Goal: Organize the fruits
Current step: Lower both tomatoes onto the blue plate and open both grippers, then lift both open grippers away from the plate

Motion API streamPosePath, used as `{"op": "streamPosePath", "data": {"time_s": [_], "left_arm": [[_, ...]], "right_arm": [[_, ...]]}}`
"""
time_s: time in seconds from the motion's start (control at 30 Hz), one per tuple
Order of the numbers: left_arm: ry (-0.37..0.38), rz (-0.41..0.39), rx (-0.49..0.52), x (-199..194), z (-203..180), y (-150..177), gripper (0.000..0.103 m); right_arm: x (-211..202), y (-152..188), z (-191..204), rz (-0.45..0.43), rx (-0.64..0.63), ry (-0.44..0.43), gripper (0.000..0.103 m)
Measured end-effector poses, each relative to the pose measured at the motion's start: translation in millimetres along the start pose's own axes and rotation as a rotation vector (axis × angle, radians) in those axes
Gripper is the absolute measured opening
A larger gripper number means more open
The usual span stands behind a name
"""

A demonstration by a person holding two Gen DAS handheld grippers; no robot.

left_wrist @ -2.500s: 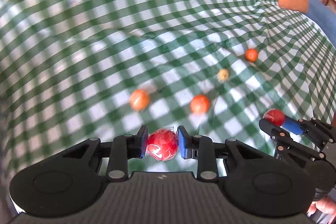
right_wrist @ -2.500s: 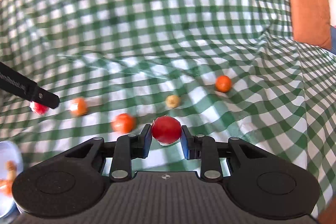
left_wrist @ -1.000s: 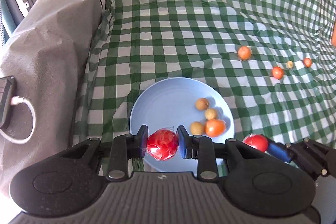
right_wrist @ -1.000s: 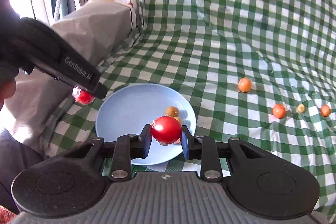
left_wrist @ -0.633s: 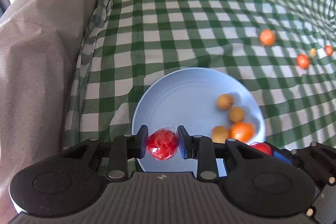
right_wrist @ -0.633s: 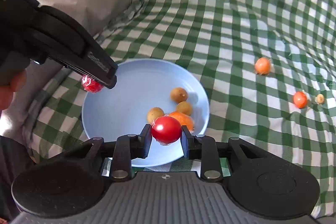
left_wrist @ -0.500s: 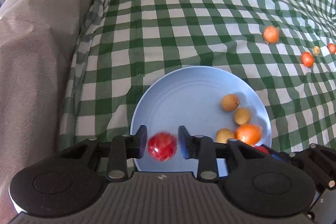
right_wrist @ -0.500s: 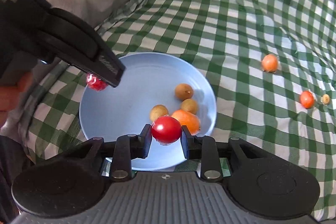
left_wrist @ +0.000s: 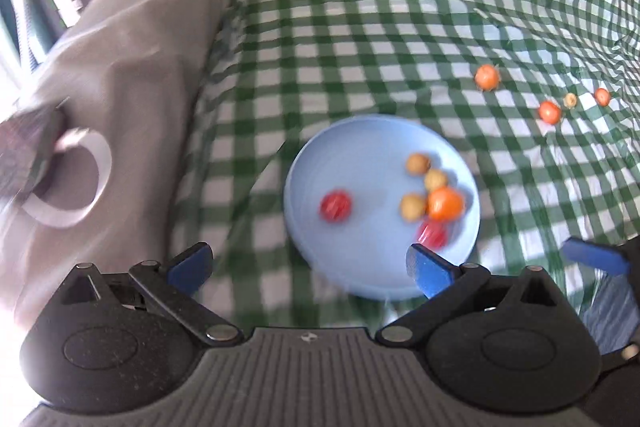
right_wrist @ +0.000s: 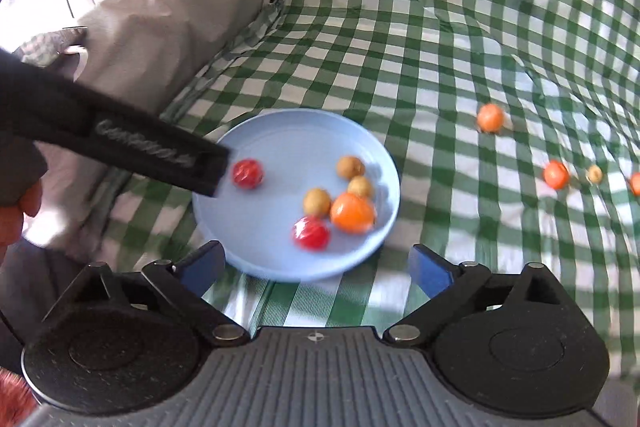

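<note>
Both your grippers, left (left_wrist: 308, 265) and right (right_wrist: 316, 267), hung with fingers wide apart, empty | fruits (right_wrist: 353, 212) lay on plate (right_wrist: 280, 131) ahead of fingers | small, round, light, likely rolled; pinch across the middle.

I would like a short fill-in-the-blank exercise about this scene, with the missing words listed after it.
1. The blue plate now holds ____ fruits in total.
2. The largest fruit on the plate is the ____ one.
3. The jaws of the left gripper and of the right gripper are both ____.
4. On the checked cloth to the right of the plate, ____ small fruits lie in view of the left wrist camera.

Missing words: six; orange; open; four
</note>
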State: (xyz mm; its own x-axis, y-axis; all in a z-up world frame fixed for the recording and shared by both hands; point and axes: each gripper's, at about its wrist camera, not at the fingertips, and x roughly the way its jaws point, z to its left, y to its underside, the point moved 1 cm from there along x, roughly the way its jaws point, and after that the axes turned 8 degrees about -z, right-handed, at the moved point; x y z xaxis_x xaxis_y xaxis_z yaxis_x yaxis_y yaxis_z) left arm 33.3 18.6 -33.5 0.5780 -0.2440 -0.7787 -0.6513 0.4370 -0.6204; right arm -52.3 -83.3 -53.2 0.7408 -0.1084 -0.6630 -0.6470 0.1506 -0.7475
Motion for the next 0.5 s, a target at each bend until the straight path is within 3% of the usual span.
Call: {"op": "streamPosePath", "data": {"time_s": [0.17,0.5], "left_arm": [[-0.047,-0.002,-0.035,-34,12,32,0.103],[-0.051,-0.109,-0.027,-85,3,40,0.103]], "right_arm": [[-44,19,11,-0.059,-0.025,0.030,0.101],[-94,28,21,-0.192,-0.047,0.065,0.102]]}}
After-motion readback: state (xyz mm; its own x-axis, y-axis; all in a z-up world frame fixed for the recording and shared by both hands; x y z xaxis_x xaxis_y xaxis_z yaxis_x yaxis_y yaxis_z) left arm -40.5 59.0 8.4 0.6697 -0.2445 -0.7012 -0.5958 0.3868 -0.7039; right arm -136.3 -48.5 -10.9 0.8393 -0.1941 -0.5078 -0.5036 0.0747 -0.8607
